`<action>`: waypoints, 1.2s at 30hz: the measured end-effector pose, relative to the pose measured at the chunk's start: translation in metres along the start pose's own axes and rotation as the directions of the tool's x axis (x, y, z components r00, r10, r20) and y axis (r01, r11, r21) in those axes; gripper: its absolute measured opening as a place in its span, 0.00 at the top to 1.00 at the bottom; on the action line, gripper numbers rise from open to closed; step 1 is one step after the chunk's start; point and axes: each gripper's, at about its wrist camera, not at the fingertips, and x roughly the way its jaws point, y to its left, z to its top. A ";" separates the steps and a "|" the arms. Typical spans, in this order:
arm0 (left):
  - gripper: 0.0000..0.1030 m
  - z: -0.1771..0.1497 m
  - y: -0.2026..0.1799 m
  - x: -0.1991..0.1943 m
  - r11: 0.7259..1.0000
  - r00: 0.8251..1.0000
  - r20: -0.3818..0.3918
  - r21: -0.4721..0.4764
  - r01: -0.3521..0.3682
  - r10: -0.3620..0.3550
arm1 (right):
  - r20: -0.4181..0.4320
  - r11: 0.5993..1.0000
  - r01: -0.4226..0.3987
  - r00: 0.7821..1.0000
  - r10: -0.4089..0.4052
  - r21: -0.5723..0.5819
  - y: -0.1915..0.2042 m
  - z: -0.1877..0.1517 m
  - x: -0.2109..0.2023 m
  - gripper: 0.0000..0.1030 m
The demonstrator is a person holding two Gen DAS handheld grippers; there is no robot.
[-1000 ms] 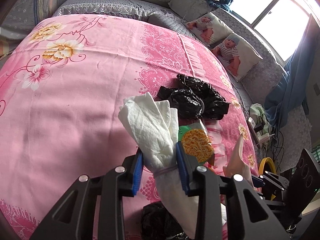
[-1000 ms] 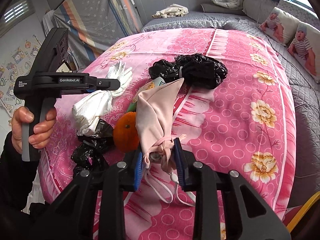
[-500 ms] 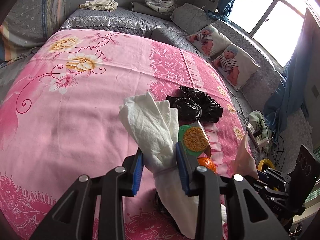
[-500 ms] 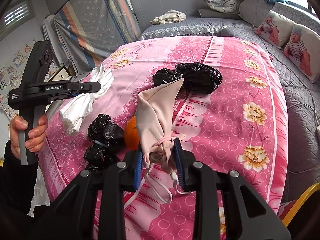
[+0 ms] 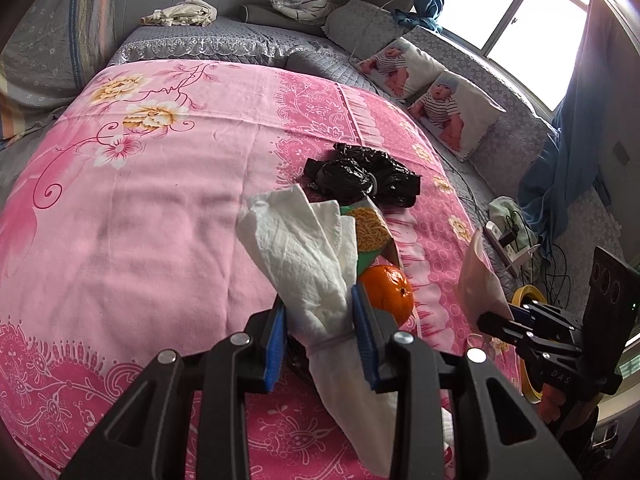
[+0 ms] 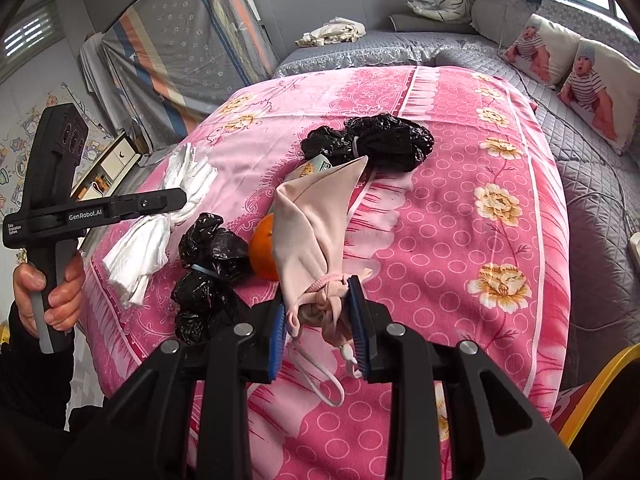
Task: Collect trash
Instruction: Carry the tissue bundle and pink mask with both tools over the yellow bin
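Jaws still clamp the white tissue point(image 5: 308, 264) and pink mask point(image 6: 320, 232), now farther from the black bags point(image 5: 364, 174).

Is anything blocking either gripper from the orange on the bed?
Yes. The left gripper is shut on a white tissue bundle and the right gripper on a pink face mask, which partly covers the orange.

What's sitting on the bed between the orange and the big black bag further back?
A green instant-noodle packet lies between the orange and the far black bag, clearest in the left wrist view.
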 end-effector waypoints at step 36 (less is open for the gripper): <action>0.72 -0.018 -0.164 0.053 0.948 0.977 -0.161 0.265 0.177 -0.137 | 0.071 0.962 0.146 0.984 -0.166 0.230 -0.116 -0.029 -0.067 0.74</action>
